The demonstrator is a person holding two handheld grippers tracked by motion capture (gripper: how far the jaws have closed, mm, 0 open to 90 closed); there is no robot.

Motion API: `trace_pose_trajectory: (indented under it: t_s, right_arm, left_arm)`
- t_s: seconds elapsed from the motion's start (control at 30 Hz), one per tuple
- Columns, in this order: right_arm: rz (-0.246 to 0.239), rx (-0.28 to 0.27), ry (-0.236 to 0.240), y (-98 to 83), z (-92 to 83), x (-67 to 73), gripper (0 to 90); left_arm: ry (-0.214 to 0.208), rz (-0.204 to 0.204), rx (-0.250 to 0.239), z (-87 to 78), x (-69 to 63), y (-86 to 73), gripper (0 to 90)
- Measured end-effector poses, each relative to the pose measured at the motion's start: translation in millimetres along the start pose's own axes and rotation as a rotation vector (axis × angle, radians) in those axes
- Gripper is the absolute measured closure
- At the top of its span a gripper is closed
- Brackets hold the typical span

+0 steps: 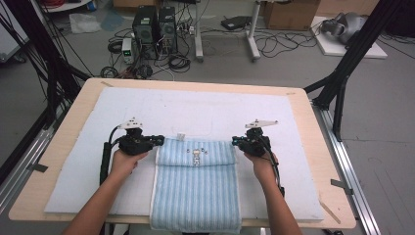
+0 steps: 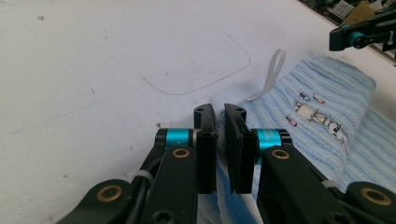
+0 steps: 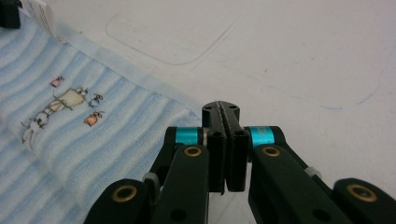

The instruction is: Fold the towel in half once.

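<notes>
- On the white mat (image 1: 88, 161), a blue striped towel (image 1: 195, 191) lies lengthwise, its near end hanging over the table (image 1: 58, 147) edge toward the person and its far end folded over into a thick band.
- At the band's left corner, the left gripper (image 2: 219, 112) has its jaws pinching a bit of pale blue terry between the pads.
- At the right corner, the right gripper (image 3: 221, 108) has its jaws pressed together; a sliver of cloth seems to sit between them, though I cannot tell for certain how much.
- The step in hand looks like a fold, with both corners taken up.
- To do it well, check first that each pinch has both layers of the band, not just the top one, or the fold will come apart on lifting.
- Lift both corners together and level, keeping the edge between them taut but not stretched.
- Carry them straight along the stripes so the sides stay lined up.
- Mind the white loop tag (image 2: 273, 72) and the small embroidered patch (image 2: 322, 116); they should end up flat, not bunched.
- Lower the edge before letting go.
</notes>
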State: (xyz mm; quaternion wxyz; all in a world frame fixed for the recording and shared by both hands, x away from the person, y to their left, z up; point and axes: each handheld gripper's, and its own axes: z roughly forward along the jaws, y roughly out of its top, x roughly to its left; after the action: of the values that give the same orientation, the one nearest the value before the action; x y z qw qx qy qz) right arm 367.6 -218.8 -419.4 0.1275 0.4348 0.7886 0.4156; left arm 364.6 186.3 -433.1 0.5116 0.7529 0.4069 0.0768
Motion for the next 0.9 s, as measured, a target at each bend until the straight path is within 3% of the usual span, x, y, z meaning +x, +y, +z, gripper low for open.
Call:
trace_pose_trajectory:
  t_s: [0.03,0.13,0.2,0.27,0.33,0.37,0.43,0.6,0.9]
  right_arm:
    - [0.017,-0.005,0.001,0.6,1.0,-0.4,72.1]
    - [0.035,0.021,-0.026,3.7,10.8,-1.8,56.4]
    - [0.061,0.047,-0.037,5.8,19.7,-3.5,50.6]
    - [0.068,0.075,-0.044,6.4,27.5,-6.0,52.7]
    - [0.06,0.11,-0.007,5.7,33.6,-8.2,74.3]
    - [0.03,0.11,-0.014,6.0,33.6,-6.4,81.1]
    - [-0.019,0.093,-0.032,7.7,29.9,-2.6,83.2]
    - [-0.048,0.054,-0.05,10.1,18.3,0.4,83.8]
    - [-0.049,-0.076,0.033,5.2,-23.2,13.3,83.9]
  left_arm:
    - [0.002,0.003,0.003,0.2,0.3,0.0,83.0]
    - [0.008,0.003,0.007,1.9,0.7,-0.4,83.0]
    - [0.007,-0.004,0.009,2.9,0.9,-0.8,83.0]
    - [0.008,-0.003,0.012,2.8,1.3,-0.9,83.0]
    - [0.006,-0.002,0.01,1.7,1.3,-0.7,83.0]
    - [0.004,0.0,0.01,0.8,1.2,-0.5,83.0]
    - [0.003,0.002,0.004,-0.8,0.9,0.0,83.1]
    - [-0.014,-0.003,-0.019,-4.1,-1.3,1.5,83.0]
    - [-0.073,-0.006,-0.063,-27.1,-11.0,-0.7,83.0]
